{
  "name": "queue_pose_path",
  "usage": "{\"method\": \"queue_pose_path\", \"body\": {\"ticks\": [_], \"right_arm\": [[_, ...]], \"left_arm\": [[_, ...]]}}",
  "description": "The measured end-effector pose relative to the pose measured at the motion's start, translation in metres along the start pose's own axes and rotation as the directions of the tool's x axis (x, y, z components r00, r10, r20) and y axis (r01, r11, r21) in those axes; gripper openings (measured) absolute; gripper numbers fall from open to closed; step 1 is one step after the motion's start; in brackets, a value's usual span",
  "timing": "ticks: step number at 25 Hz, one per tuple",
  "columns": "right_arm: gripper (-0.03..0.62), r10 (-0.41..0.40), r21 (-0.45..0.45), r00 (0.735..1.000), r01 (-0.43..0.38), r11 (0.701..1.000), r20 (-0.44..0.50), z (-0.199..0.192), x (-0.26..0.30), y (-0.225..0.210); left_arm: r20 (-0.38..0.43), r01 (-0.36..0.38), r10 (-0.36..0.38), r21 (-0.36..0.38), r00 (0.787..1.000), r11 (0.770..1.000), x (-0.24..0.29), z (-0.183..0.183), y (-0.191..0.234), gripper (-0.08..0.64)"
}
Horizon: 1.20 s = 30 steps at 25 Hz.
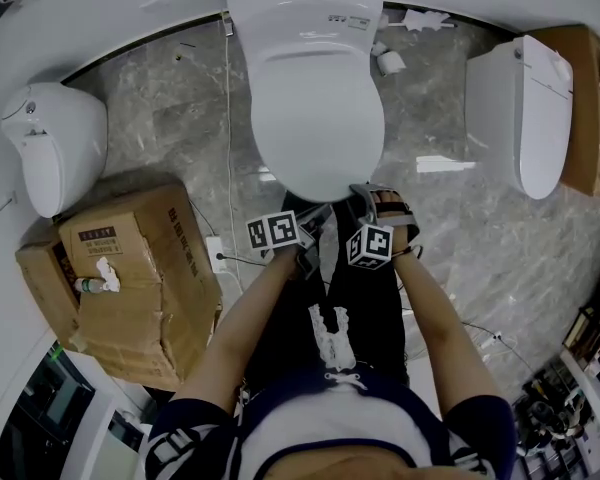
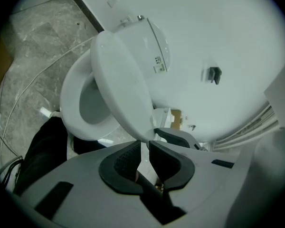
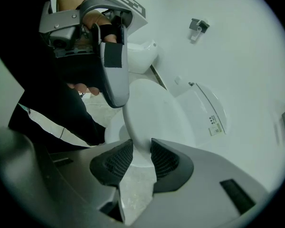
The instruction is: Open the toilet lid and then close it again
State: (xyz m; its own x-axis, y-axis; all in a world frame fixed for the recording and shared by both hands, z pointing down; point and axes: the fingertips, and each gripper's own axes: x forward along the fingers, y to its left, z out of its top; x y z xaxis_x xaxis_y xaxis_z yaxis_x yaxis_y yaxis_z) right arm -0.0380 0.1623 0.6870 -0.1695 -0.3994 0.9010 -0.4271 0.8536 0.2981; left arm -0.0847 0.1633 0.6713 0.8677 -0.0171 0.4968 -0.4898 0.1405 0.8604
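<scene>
Lid point(image 2: 118, 80) half raised, tilted above seat point(image 2: 71, 103), front rim toward person. Right claw point(image 3: 141, 148) clamped on front rim. Left claw point(image 2: 145, 144) narrowly parted, nothing between pads, tips just beside same rim. Cardboard box point(image 1: 130, 278) on floor nearby.

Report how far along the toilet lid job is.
Done: the toilet lid is up off the seat, so the opening looks made, though how far it went can't be told. In hand: the lid stands half-raised, its front edge gripped between the right gripper pads; the left gripper, jaws slightly apart and empty, sits just below that edge. Left: lay the lid flat on the seat and let go.
</scene>
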Motion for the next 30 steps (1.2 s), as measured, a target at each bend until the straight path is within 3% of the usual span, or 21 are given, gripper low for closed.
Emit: {"method": "queue_pose_path", "body": {"ticks": [8,20,30], "right_arm": [[0.101,0.043,-0.027,0.999,-0.042,0.999,0.011,-0.004,0.006,0.010],[0.107,0.116,-0.045,0.993,-0.116,0.992,0.003,-0.015,0.027,0.039],[0.107,0.192,-0.082,0.981,-0.194,0.978,-0.035,-0.025,0.044,0.058]], "left_arm": [[-0.003,-0.023,0.023,-0.007,1.000,1.000,0.005,-0.006,0.010,0.081],[0.067,-0.051,0.058,-0.111,0.996,0.993,0.015,-0.019,0.044,0.081],[0.062,-0.069,0.081,-0.175,0.995,0.982,0.026,-0.026,0.070,0.081]]}}
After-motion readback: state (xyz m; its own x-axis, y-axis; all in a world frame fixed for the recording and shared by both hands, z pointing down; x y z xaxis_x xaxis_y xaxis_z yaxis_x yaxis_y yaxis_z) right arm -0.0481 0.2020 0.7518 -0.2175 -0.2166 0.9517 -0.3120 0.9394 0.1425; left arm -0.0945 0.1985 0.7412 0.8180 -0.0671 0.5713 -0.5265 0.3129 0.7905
